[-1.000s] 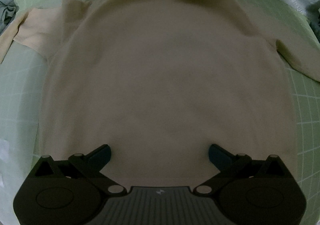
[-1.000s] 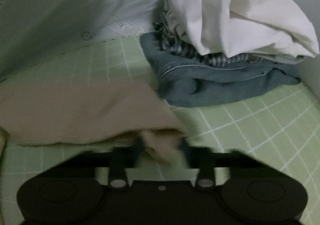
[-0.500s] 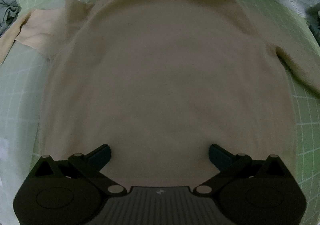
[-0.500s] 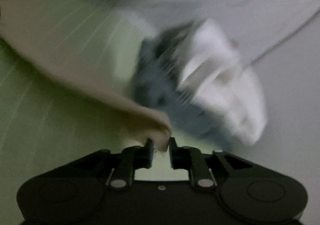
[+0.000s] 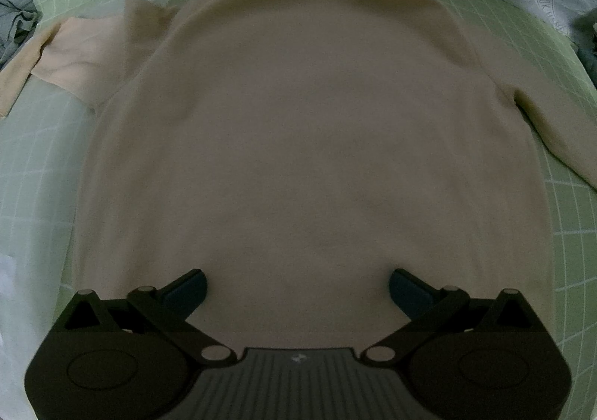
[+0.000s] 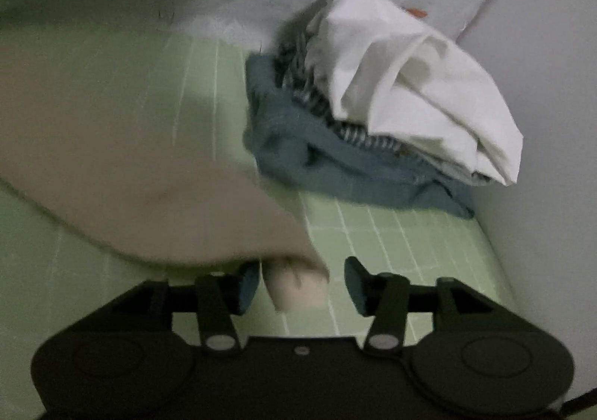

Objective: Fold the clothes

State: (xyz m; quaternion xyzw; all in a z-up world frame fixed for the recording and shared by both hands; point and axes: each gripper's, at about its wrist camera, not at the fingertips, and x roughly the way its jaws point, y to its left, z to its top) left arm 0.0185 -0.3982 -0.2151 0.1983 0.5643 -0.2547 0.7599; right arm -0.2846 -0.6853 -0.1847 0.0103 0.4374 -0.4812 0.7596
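A pale green mat [image 5: 552, 218] ruled with a white grid carries a cream sweater [image 5: 298, 129] spread flat with its sleeves out to both sides, and near the mat's far corner a pile of clothes [image 6: 377, 129], blue denim under striped cloth under white fabric.
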